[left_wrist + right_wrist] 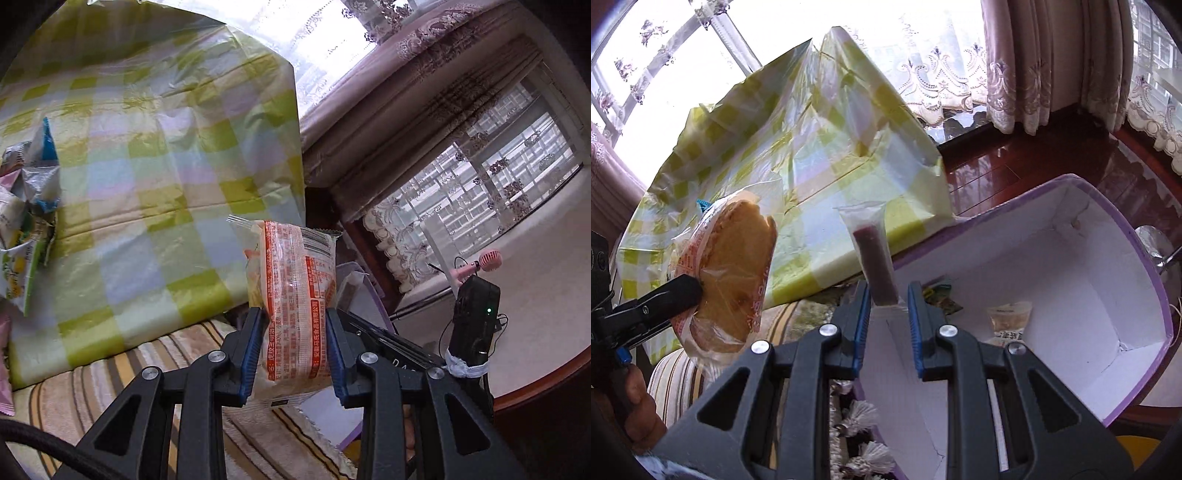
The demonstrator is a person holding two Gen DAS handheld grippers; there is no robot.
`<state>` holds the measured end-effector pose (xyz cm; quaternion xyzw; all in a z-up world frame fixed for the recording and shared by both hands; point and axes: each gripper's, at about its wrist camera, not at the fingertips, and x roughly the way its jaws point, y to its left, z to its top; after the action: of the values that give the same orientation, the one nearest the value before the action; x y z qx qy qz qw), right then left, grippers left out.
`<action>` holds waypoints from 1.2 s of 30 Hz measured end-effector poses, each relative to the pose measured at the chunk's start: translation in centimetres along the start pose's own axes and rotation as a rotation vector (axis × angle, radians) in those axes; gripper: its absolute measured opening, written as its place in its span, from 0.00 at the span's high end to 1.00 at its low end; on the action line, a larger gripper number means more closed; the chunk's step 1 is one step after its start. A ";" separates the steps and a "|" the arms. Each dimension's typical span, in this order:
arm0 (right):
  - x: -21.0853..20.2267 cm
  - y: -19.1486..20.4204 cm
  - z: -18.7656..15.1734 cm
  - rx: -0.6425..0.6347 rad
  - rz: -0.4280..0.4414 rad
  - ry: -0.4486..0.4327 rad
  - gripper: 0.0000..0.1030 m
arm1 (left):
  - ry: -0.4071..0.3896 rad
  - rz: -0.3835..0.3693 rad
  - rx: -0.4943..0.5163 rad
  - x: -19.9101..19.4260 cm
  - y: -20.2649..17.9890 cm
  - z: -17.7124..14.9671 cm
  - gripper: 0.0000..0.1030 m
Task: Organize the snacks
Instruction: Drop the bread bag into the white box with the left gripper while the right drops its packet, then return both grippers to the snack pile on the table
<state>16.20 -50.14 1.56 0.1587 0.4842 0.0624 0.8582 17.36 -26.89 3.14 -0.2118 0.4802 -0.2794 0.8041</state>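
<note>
At nine o'clock in the left wrist view, a heap of snack packets [26, 206] lies on the green-checked worktop [147, 155]. Toward six o'clock the left gripper [293, 343] has its fingers [251, 350] clamped on an orange-printed cake packet [295, 295], held upright off the worktop. In the right wrist view that packet [727, 273] hangs at nine o'clock. At centre the right gripper [886, 317] pinches a slim clear pouch with dark red filling [873, 254]. At three o'clock, a purple-rimmed white box [1082, 266] holds a few small packets [1010, 317].
</note>
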 end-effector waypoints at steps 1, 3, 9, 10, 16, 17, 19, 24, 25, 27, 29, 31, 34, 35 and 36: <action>0.0 -0.6 0.0 0.011 -0.004 0.000 0.77 | 0.019 -0.013 0.007 0.6 -0.4 -0.1 0.67; -0.2 -1.6 0.0 0.031 -0.013 0.000 0.77 | 0.054 -0.037 0.016 1.8 -1.1 -0.3 0.67; -0.8 -2.8 0.5 0.042 -0.048 -0.013 0.74 | 0.123 -0.076 0.013 4.1 -2.0 -0.5 0.66; -0.8 -2.9 0.6 0.043 -0.052 -0.013 0.74 | 0.133 -0.083 0.006 4.4 -1.9 -0.4 0.63; -0.7 -3.1 0.7 0.045 -0.055 -0.010 0.74 | 0.125 -0.078 -0.023 4.0 -1.2 -0.4 0.60; -0.8 -3.1 0.8 0.048 -0.055 -0.010 0.74 | 0.120 -0.074 -0.023 3.9 -1.1 -0.4 0.60; -0.9 -3.1 0.9 0.050 -0.057 -0.014 0.74 | 0.111 -0.068 -0.025 3.7 -0.9 -0.4 0.60; -1.1 -2.8 1.1 0.052 -0.049 -0.013 0.74 | 0.087 -0.057 -0.023 2.9 -0.7 -0.3 0.60; -1.1 -2.7 1.2 0.051 -0.049 -0.013 0.73 | 0.083 -0.055 -0.022 2.8 -0.6 -0.3 0.60; -1.1 -2.5 1.2 0.049 -0.049 -0.012 0.73 | 0.077 -0.054 -0.023 2.5 -0.5 -0.4 0.60; -1.1 -2.3 1.3 0.048 -0.049 -0.012 0.72 | 0.064 -0.048 -0.022 2.1 -0.3 -0.4 0.60; -1.3 -2.0 1.3 0.047 -0.051 -0.014 0.70 | 0.044 -0.036 -0.012 1.5 -0.2 -0.4 0.60; -1.5 -1.4 1.4 0.039 -0.042 -0.016 0.66 | 0.007 -0.005 0.006 0.6 0.0 -0.5 0.60; -1.5 -1.0 1.3 0.033 -0.037 -0.016 0.66 | -0.004 0.008 0.010 0.3 0.2 -0.5 0.60; -1.5 -0.6 1.3 0.024 -0.033 -0.015 0.66 | -0.013 0.019 0.010 0.0 0.3 -0.5 0.60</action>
<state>16.49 -51.37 3.16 0.1611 0.4812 0.0411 0.8607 16.96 -26.66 2.69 -0.2048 0.4754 -0.2727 0.8110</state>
